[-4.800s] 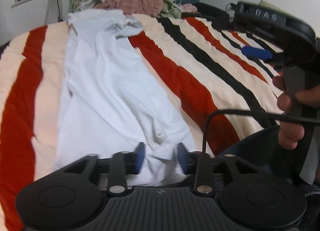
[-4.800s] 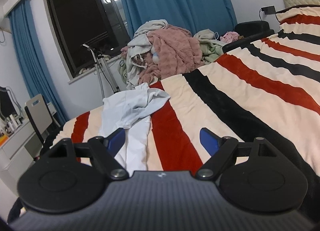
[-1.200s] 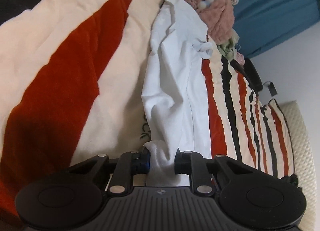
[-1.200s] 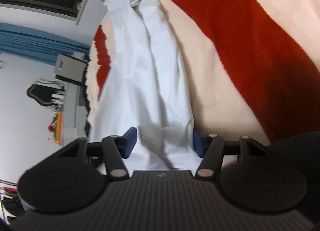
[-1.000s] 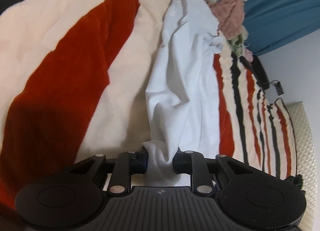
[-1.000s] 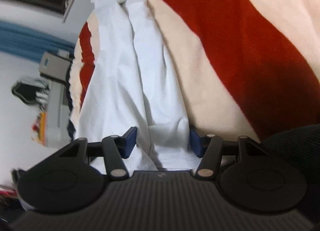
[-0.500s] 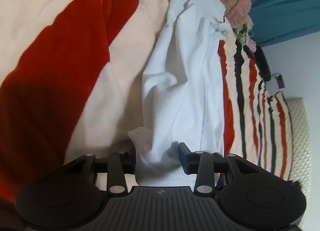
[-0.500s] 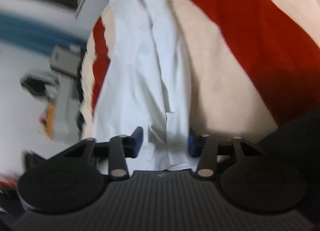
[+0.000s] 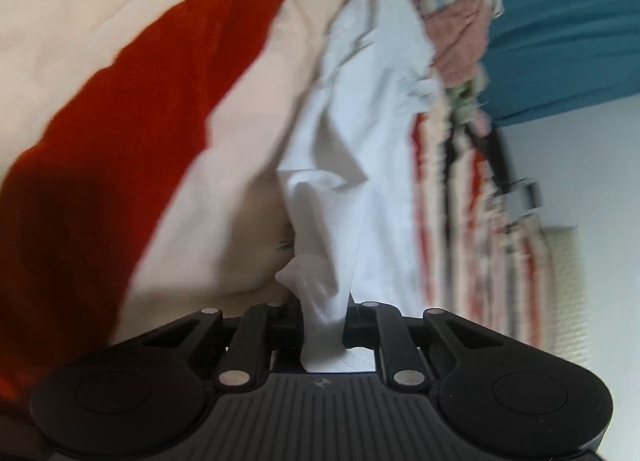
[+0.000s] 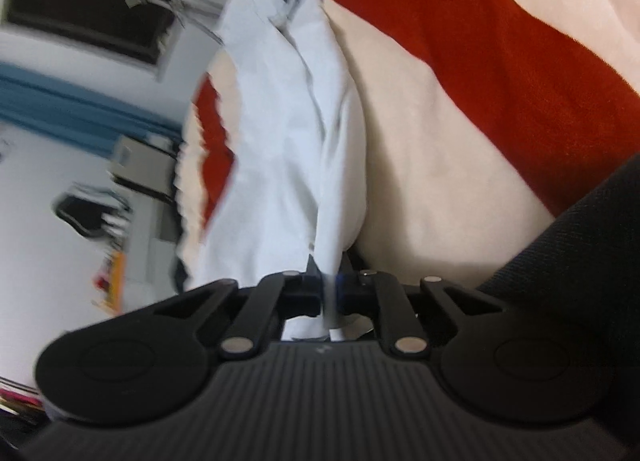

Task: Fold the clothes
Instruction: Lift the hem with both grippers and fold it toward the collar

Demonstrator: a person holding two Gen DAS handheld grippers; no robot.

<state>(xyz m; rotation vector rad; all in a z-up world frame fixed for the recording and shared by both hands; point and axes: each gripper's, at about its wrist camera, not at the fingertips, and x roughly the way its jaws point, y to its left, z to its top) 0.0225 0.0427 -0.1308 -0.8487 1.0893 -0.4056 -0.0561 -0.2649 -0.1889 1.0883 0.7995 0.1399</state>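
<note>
Gripping white garment (image 9: 360, 149) | both tools clamped | writing: illegible

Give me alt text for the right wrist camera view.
The right gripper, its jaws just closed, pinches the near edge of a long white cotton garment lying on a cream and red striped blanket.

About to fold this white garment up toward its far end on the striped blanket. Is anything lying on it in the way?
Nothing visible does. The long white cloth garment lies bare; the heap of pink and pale clothes sits past its far end. Both tools pinch its near edge.
</note>
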